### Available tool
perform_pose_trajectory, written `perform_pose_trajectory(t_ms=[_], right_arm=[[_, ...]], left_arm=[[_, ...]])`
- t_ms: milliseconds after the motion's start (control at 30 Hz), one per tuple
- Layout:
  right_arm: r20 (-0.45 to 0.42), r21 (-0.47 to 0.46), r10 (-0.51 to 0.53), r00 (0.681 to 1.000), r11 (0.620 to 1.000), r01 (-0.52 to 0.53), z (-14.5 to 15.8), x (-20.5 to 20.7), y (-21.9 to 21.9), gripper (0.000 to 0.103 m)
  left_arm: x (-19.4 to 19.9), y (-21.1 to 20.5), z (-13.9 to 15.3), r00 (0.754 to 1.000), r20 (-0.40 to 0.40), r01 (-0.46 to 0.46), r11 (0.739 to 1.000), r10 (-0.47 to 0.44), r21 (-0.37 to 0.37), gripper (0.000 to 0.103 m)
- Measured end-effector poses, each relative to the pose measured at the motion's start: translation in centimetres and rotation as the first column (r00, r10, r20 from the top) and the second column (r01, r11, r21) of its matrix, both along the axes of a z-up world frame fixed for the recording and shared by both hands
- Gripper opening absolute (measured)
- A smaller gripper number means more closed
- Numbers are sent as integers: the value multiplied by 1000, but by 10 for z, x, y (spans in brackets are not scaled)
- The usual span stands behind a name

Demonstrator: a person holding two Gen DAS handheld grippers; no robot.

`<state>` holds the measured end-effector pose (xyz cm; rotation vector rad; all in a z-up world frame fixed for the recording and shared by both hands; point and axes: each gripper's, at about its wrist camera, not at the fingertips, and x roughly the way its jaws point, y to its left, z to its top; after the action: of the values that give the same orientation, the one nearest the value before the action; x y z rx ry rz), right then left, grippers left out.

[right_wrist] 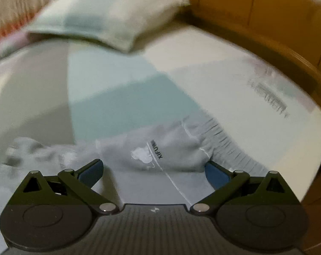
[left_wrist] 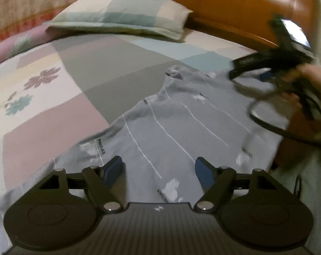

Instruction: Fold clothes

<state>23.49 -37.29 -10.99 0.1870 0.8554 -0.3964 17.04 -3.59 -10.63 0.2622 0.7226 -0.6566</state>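
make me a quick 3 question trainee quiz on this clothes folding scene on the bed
1. True or false: the left gripper is clamped on the grey garment.
2. What lies at the head of the bed, by the wooden headboard? A) a folded towel B) a patchwork pillow C) a laundry basket
3. Fill in: in the right wrist view, the right gripper has its jaws ____ above the garment's ribbed cuff.

Key:
1. False; its jaws stand apart, nothing pinched.
2. B, the patchwork pillow.
3. open
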Motion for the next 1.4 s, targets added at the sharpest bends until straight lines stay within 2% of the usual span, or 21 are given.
perform_pose_trajectory(t_ms=[67,167,300,433,467,567,667,733,800,900,1000,1167,1300,1400], right_arm=[[32,-33,-17,999,999,18,-4,7,-3,103],[39,22,-104,994,994,103,-1,19,-14,103],[5,36,-155,988,987,155,4,34,-18,103],[33,75,-85,996,994,82,27,14,12,103],[25,59,-55,998,997,53,28,10,25,103],[-52,39,-3,999,999,5,10,21,52,103],[-5,-43,-34,999,998,34,-2,36,56,103],[24,-14,-64,998,998,64,-2,45,44,103],[16,10,-81,997,997,80,3,51,37,103],[57,84,26,998,996,-31,22,40,42,103],[74,78,159,985,983,-164,34,25,58,103],[83,23,335,938,941,-338,23,-20,67,103],[67,-68,446,893,895,-441,-1,-58,73,103],[136,-93,441,887,897,-431,-7,-77,70,103]], left_arm=[[-2,5,0,1000,17,1,1000,-1,0,79],[1,16,-1,1000,0,-19,999,19,-50,79],[-3,22,7,998,33,-59,998,60,-27,79],[-3,36,12,996,25,-82,994,84,-69,80],[-2,39,12,996,20,-87,993,89,-76,80],[0,40,10,994,18,-103,993,104,-58,80],[-1,40,9,995,25,-100,994,101,-38,80],[-2,40,9,995,23,-97,995,98,-33,80],[-2,40,9,995,18,-94,995,95,-35,80],[-4,42,11,996,20,-84,996,85,-39,80],[-3,45,14,996,19,-81,995,82,-49,80],[6,55,17,996,-22,-86,990,84,-108,80],[21,56,21,991,-113,-96,976,75,-194,79],[40,43,38,980,-195,-87,949,28,-304,80]])
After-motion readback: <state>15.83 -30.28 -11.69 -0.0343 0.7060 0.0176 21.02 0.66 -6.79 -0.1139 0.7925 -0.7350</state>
